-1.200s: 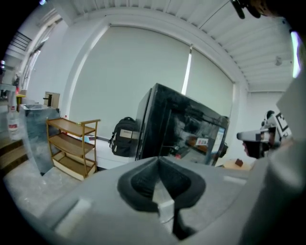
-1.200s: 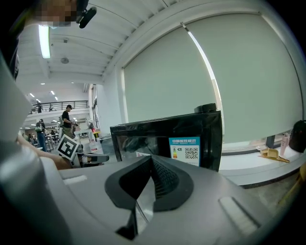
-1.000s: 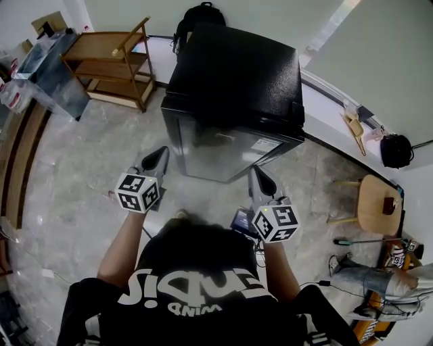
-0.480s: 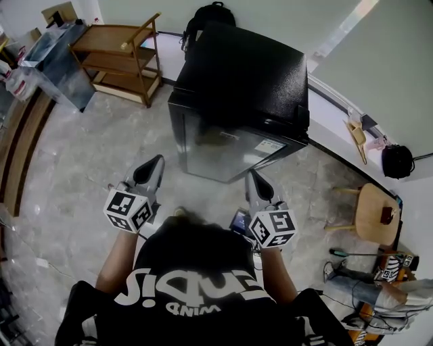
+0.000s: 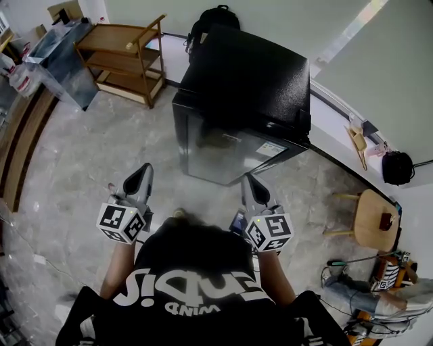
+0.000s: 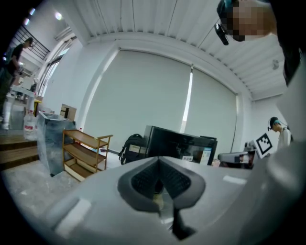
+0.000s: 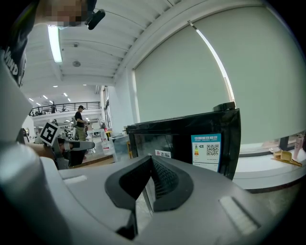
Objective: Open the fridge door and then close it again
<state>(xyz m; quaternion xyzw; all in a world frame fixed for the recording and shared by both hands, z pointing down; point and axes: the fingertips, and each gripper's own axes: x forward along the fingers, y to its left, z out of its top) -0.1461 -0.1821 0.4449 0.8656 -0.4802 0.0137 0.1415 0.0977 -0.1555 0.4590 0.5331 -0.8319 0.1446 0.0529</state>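
Observation:
A small black fridge [image 5: 243, 94] stands on the pale stone floor ahead of me, its glossy door [image 5: 226, 152] shut, with a label at its right side. My left gripper [image 5: 144, 171] hangs to the door's left, well short of it, jaws shut and empty. Just off the door's lower right corner is my right gripper [image 5: 248, 180], also shut on nothing. In the left gripper view the closed jaws [image 6: 159, 161] point toward the fridge [image 6: 179, 143]. The right gripper view shows its jaws [image 7: 151, 162] meeting in front of the fridge [image 7: 191, 139].
A wooden shelf unit [image 5: 125, 57] stands at the far left beside a clear plastic bin [image 5: 57, 57]. A black backpack [image 5: 213, 20] leans behind the fridge. A round wooden stool [image 5: 375, 216] and a black bag [image 5: 397, 167] are at the right, with cables on the floor.
My left gripper has drawn back and to the left, away from the fridge door. The right gripper has eased back slightly. The fridge door stays shut.

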